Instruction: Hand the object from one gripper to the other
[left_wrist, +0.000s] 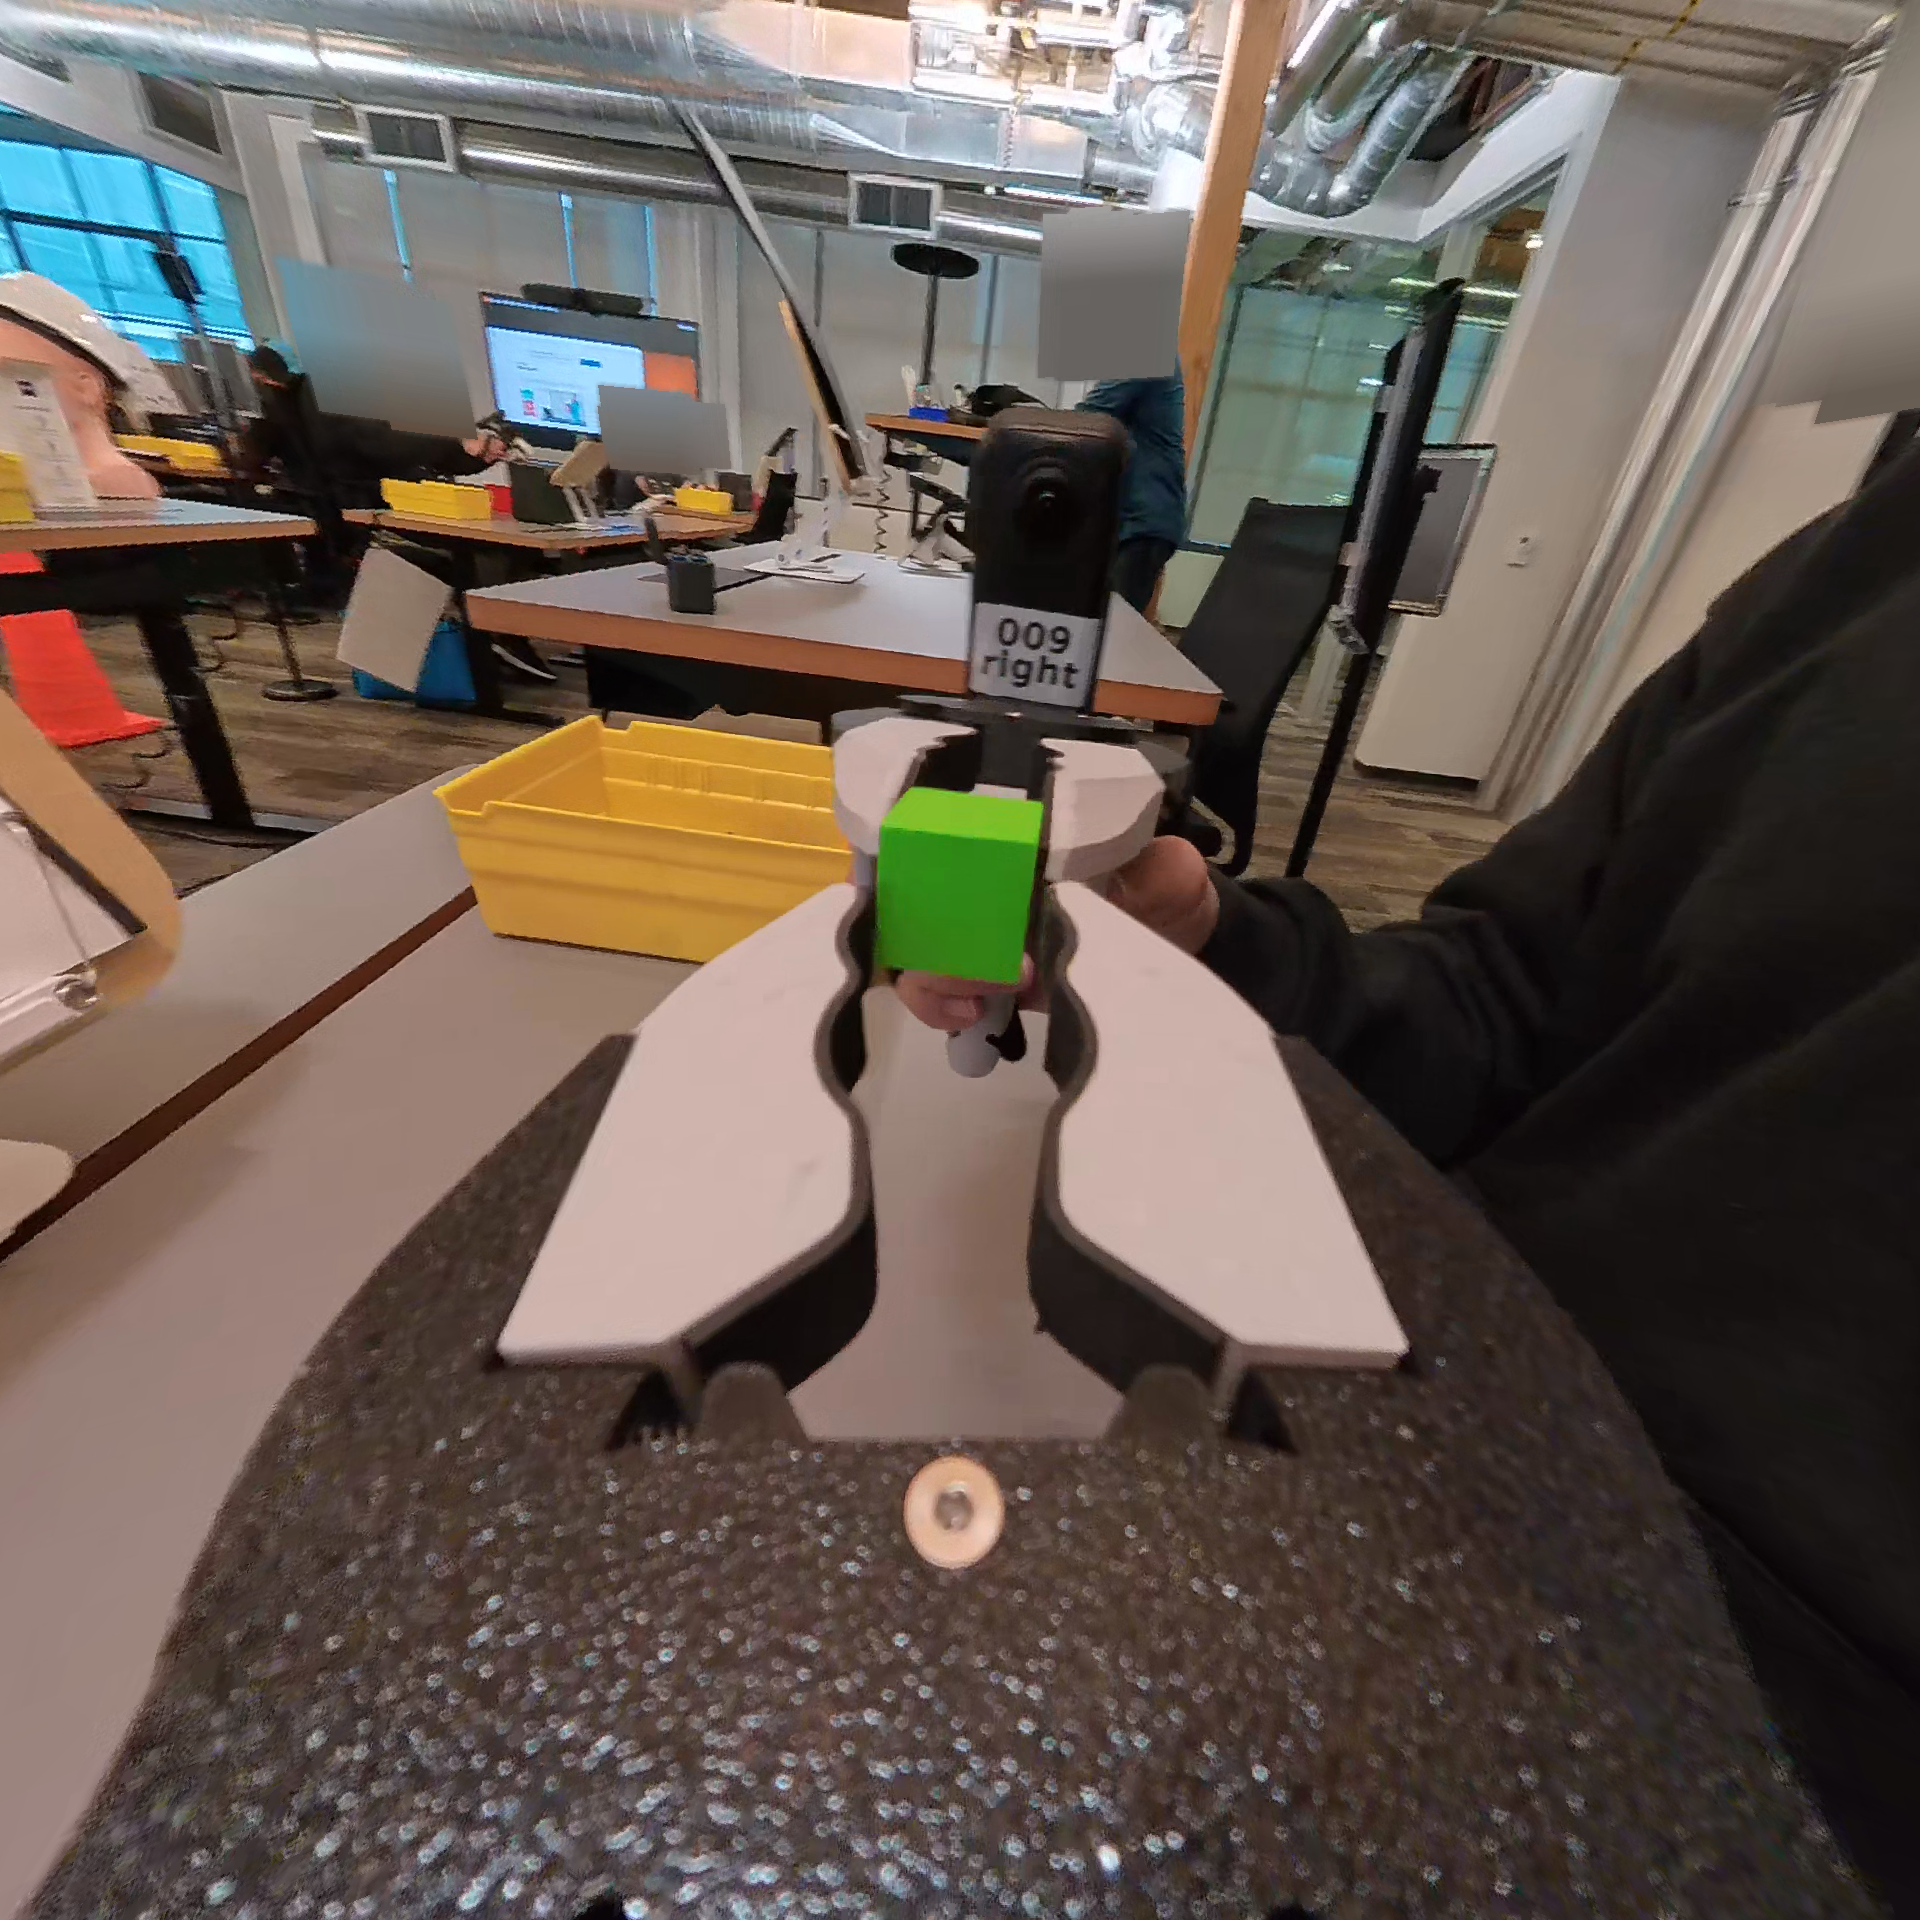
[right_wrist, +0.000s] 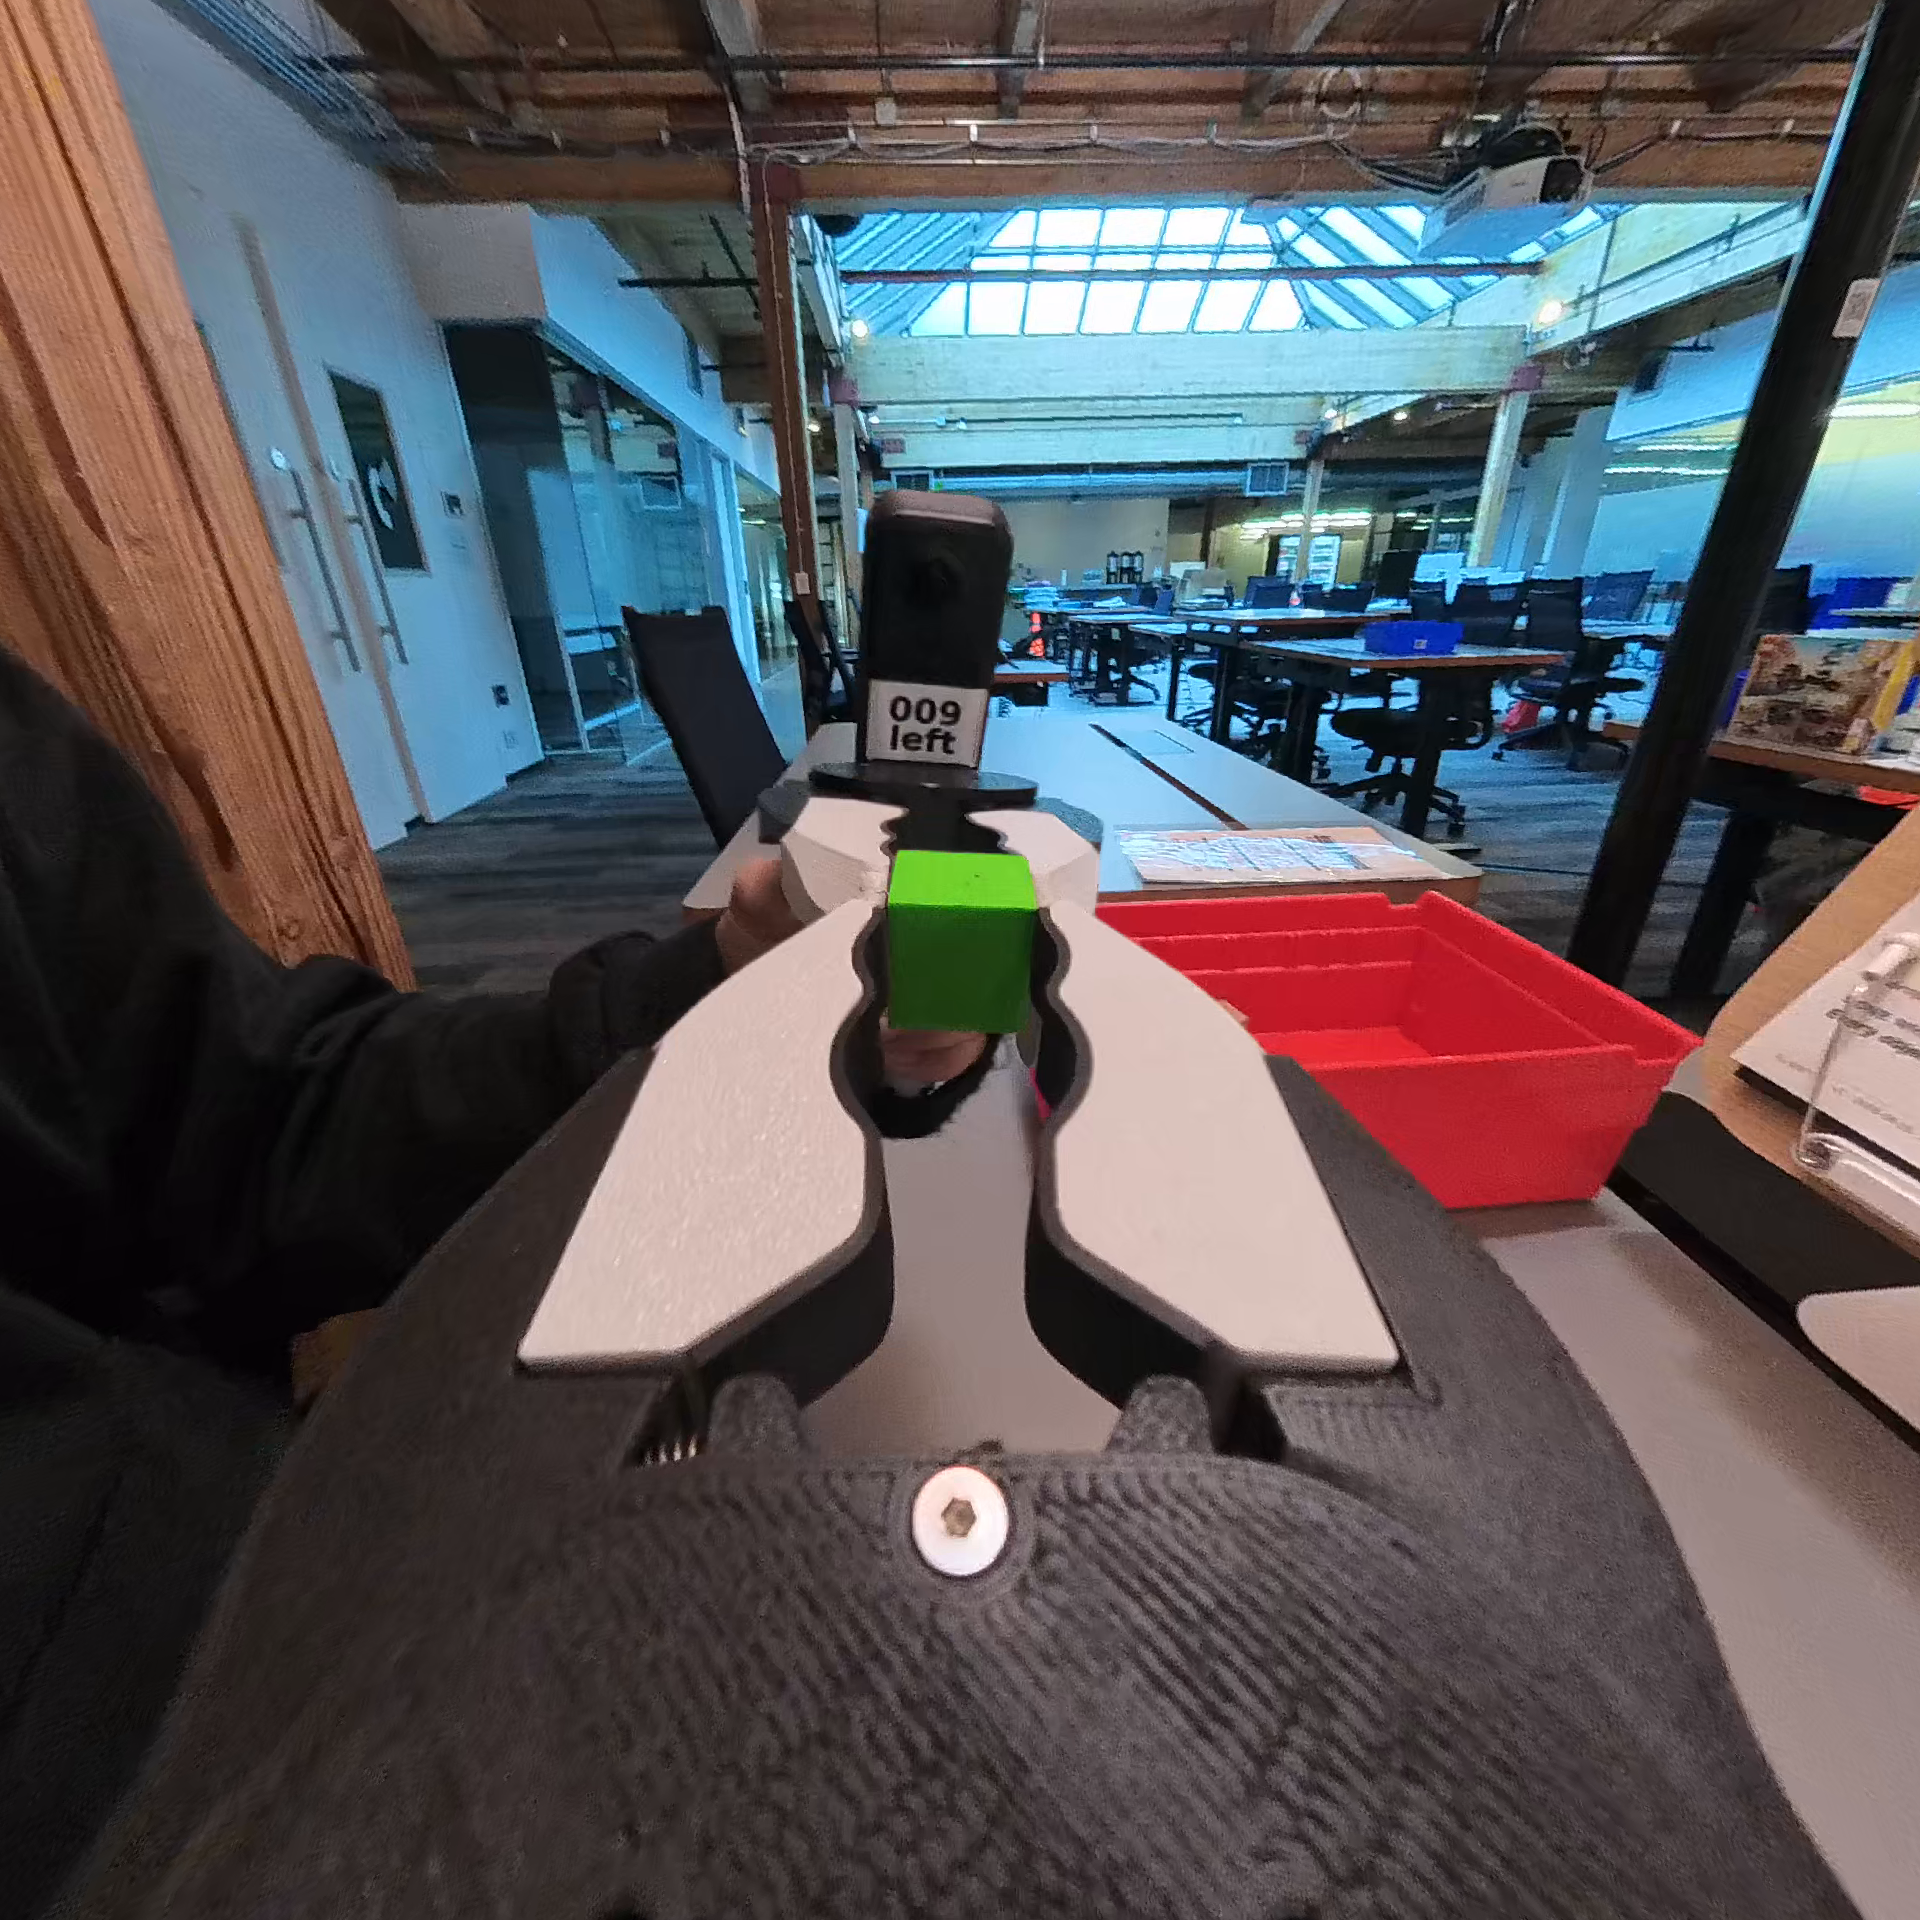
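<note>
A green cube (left_wrist: 956, 894) hangs in the air between two grippers that face each other tip to tip. In the right wrist view my right gripper (right_wrist: 956, 925) is shut on the green cube (right_wrist: 961, 956), with both pads against its sides. In the left wrist view my left gripper (left_wrist: 951, 912) stands around the near part of the cube, and a thin gap shows between its left pad (left_wrist: 844, 935) and the cube, so it is open. The right gripper (left_wrist: 961, 821) also shows there, closed on the cube's far part. The left gripper (right_wrist: 961, 871) shows behind the cube in the right wrist view.
A yellow bin (left_wrist: 644, 862) stands on the grey table (left_wrist: 260, 1195) behind and left of the cube. A red bin (right_wrist: 1455, 1091) stands on the table at the right in the right wrist view. A person's dark sleeve (left_wrist: 1662, 935) fills the right side. A clear sign stand (right_wrist: 1849, 1039) is at the far right. Only a small space, under 4 cm, lies between the two pairs of fingers.
</note>
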